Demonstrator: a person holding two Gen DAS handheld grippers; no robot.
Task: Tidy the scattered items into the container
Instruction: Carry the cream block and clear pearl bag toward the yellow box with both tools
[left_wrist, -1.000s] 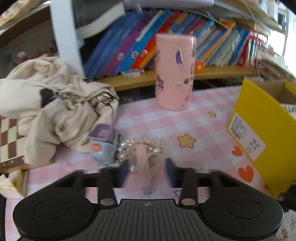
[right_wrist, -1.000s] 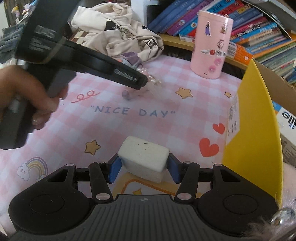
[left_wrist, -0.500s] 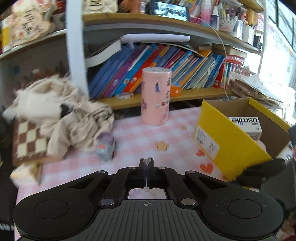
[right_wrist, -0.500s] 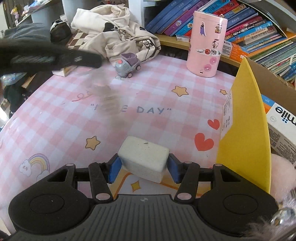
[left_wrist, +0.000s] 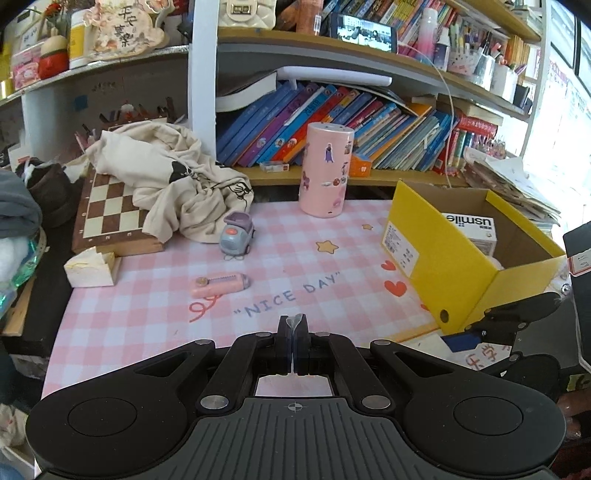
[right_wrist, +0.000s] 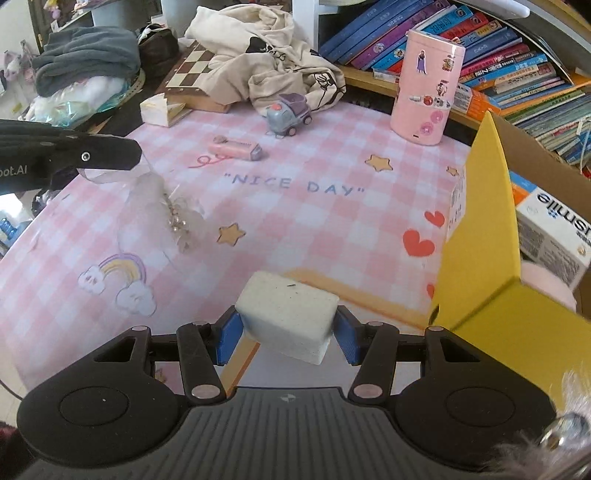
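left gripper (left_wrist: 293, 325) jaws closed, right gripper (right_wrist: 287, 328) jaws gripping

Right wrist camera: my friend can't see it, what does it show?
The right gripper squeezes a white block above a pink checked mat, beside a yellow box. At left, the left gripper dangles a sheer beaded ribbon.

Table: covered by a pink-and-white checked mat (left_wrist: 147, 317) printed with stars, hearts and "NICE DAY".
Shelving: a white upright (left_wrist: 201, 74) is seen at 12 o'clock, with grey boards and a wooden shelf (left_wrist: 369, 181).
Books: a leaning row (left_wrist: 332, 122) is held on the wooden shelf.
Light: strong daylight is admitted at 3 o'clock, by a window (left_wrist: 569, 74).
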